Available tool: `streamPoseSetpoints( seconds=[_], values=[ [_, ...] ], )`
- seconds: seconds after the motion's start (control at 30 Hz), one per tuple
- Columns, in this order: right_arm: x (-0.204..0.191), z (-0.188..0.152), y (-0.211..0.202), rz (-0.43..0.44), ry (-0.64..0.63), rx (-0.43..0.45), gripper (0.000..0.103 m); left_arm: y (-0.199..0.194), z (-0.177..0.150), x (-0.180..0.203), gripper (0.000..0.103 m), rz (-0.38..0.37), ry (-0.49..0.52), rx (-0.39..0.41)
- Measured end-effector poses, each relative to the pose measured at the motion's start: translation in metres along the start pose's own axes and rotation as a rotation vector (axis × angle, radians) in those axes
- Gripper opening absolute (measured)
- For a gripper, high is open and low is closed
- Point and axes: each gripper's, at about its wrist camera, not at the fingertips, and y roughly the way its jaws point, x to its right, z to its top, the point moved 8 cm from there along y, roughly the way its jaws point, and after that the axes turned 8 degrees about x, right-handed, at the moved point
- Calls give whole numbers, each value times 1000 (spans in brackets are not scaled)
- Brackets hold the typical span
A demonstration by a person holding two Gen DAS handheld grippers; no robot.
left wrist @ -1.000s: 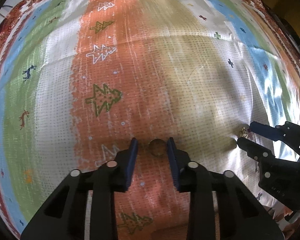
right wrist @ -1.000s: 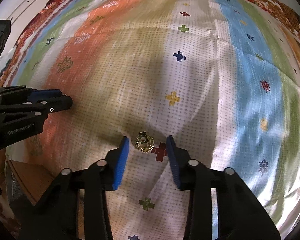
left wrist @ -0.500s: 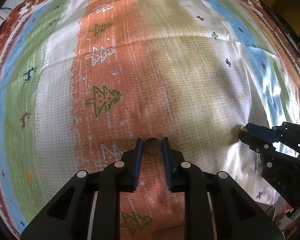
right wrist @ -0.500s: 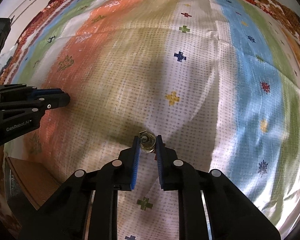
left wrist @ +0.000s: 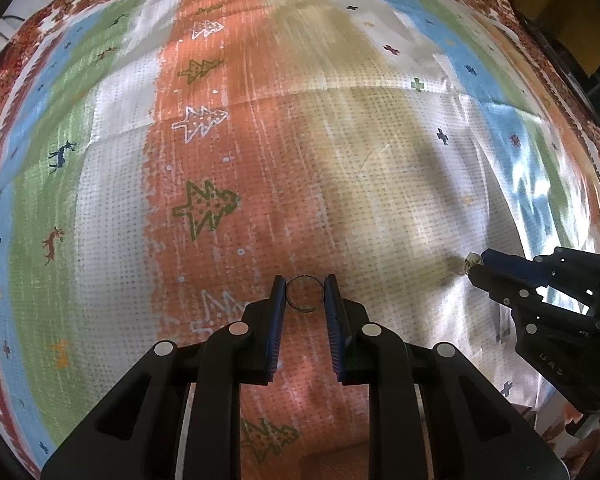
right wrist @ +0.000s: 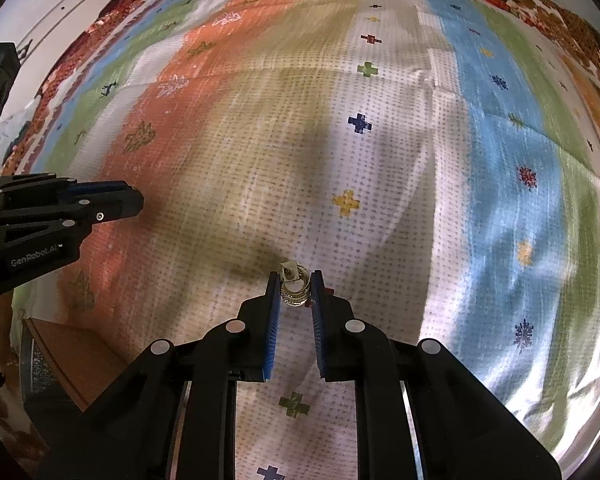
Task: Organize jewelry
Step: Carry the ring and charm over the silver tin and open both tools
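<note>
My left gripper (left wrist: pixel 305 294) is shut on a thin dark metal ring (left wrist: pixel 305 311), held between its blue pads just above the orange stripe of the cloth. My right gripper (right wrist: pixel 295 290) is shut on a gold coiled ring with a small square stone (right wrist: pixel 294 285). In the left wrist view the right gripper (left wrist: pixel 474 266) reaches in from the right with the gold ring (left wrist: pixel 471 260) at its tip. In the right wrist view the left gripper (right wrist: pixel 134 202) comes in from the left, seen side-on.
A striped patterned cloth (left wrist: pixel 340 140) with trees, deer and crosses covers the whole surface, with folds and creases. A brown wooden box corner (right wrist: pixel 72 356) shows at the lower left of the right wrist view. A white cabinet (right wrist: pixel 72 4) stands beyond the cloth.
Both grippers have closed from open onto their rings. The left ring now stands upright between the pads, and the gold ring is pinched and slightly lifted.
</note>
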Motion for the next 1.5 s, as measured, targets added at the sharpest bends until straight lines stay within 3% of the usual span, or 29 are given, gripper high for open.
streamPoseSetpoints(
  seconds=[0.57,1.2,1.5],
  values=[
    [-19,11,-30,32,7,100,16,-34,-2,0,19,-15,-25,63],
    [-39,2,-87,33,-8,272,16,-94,-23,30,19,-34,-2,224],
    [-49,-10,-111,-29,-78,352,16,-121,-41,31,19,-16,1,299]
  ],
)
